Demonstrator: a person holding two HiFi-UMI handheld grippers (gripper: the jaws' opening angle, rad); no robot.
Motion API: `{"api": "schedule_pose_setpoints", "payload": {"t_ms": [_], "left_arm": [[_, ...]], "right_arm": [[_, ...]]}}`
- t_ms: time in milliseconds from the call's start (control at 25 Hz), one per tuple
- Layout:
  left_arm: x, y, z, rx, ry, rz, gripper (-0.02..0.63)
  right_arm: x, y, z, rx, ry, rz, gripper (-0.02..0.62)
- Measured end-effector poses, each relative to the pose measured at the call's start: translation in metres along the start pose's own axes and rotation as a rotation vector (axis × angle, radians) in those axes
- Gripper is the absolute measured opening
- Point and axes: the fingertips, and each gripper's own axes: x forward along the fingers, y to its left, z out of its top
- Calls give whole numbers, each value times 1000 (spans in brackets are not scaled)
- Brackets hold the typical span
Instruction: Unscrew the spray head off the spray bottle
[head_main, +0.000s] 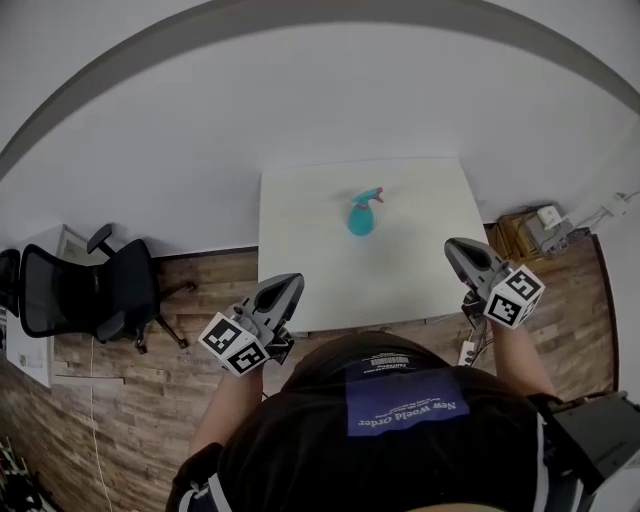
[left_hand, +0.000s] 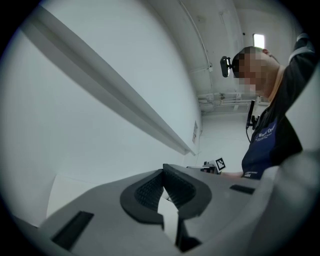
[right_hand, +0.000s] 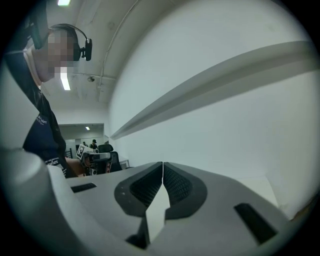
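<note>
A teal spray bottle (head_main: 361, 215) with its teal spray head (head_main: 371, 196) on stands upright near the far middle of the white table (head_main: 300, 260). My left gripper (head_main: 292, 282) hovers at the table's near left corner, shut and holding nothing. Over the near right edge is my right gripper (head_main: 451, 246), likewise shut and holding nothing. Both are well short of the bottle. In the left gripper view the jaws (left_hand: 163, 168) meet against a white wall; the right gripper view shows its jaws (right_hand: 162, 164) closed too. Neither gripper view shows the bottle.
A black office chair (head_main: 85, 290) stands on the wood floor left of the table. A box with devices and cables (head_main: 540, 230) sits on the floor to the table's right. A white wall runs behind the table.
</note>
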Motion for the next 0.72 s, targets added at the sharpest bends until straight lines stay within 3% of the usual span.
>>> {"api": "schedule_pose_setpoints", "payload": {"t_ms": [320, 720], "left_arm": [[86, 4, 2, 32, -2, 88, 0], [155, 12, -21, 24, 109, 109, 0]], "right_arm": [[24, -86, 29, -21, -20, 143, -5], [26, -153, 14, 19, -15, 183, -5]]}}
